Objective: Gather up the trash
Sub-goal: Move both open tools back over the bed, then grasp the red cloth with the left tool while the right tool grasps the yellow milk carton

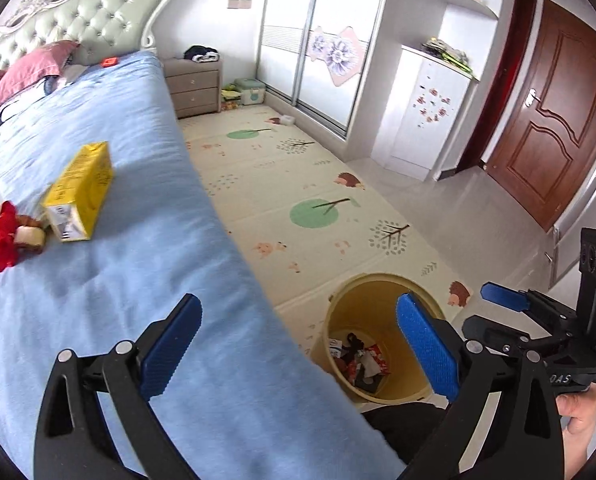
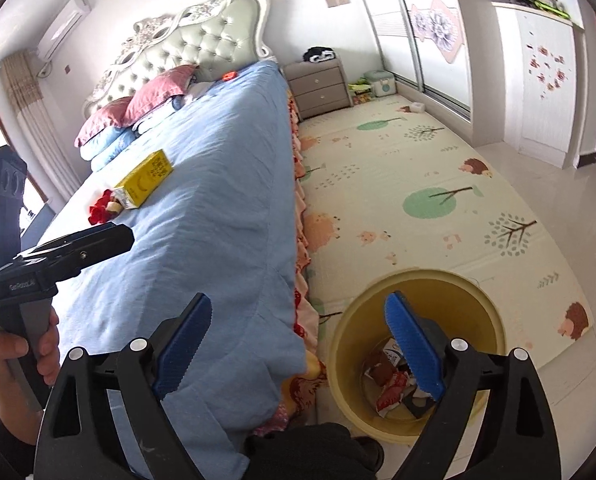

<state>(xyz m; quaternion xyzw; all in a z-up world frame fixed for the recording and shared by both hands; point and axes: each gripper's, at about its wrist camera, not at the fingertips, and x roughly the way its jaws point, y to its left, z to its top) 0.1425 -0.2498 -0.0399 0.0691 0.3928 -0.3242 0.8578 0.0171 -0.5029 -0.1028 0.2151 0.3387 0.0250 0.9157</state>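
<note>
Over the bed's edge, from my left wrist, my left gripper (image 1: 298,332) hangs with jaws spread wide, holding nothing. On the blue bedspread (image 1: 138,248) lie a yellow carton (image 1: 80,192) and, touching it, a red wrapper (image 1: 4,236). From my right wrist, my right gripper (image 2: 298,334) gapes empty above the yellow bin (image 2: 474,296) beside the bed, trash (image 2: 392,388) in its bottom.

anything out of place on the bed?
Yes. A yellow box lies on its side on the blue bedspread, with a red wrapper and small scraps beside it; other trash already sits in the bin.
</note>
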